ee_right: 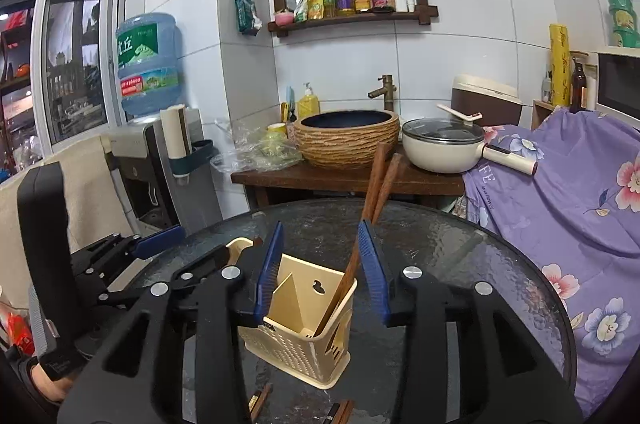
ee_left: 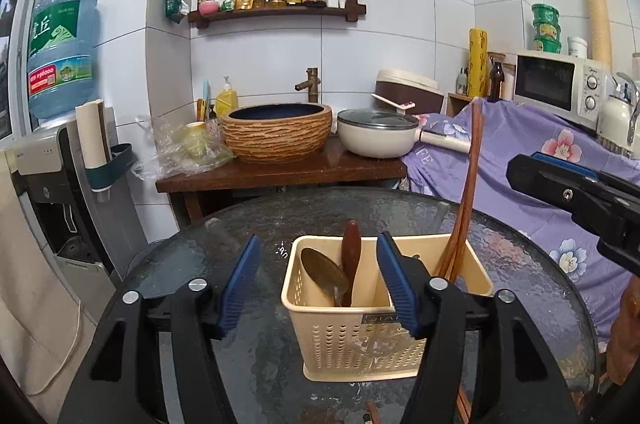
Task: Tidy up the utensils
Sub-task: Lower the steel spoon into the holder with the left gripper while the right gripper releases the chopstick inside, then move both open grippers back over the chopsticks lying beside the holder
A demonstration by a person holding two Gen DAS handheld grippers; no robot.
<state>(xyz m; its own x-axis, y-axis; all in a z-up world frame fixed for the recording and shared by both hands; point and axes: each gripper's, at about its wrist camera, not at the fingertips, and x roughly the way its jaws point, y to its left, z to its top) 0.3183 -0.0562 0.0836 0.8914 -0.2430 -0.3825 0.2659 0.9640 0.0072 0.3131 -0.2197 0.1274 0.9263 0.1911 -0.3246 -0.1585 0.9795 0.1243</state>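
A beige perforated utensil caddy (ee_left: 360,340) stands near the middle of the round glass table (ee_left: 256,224). Its left compartment holds a metal spoon (ee_left: 323,274) and a wooden spoon (ee_left: 351,256); its right compartment holds wooden chopsticks (ee_left: 466,191), leaning. The left gripper (ee_left: 318,288) is spread wide, grasping nothing. The right gripper (ee_right: 326,276) is likewise released above the caddy. More chopsticks (ee_right: 260,400) lie at the table's near edge.

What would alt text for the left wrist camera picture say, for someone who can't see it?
A beige utensil holder stands on a dark glass table, spoons in its left compartment and wooden chopsticks leaning in its right. The open left gripper frames it; the right gripper shows at the right edge.
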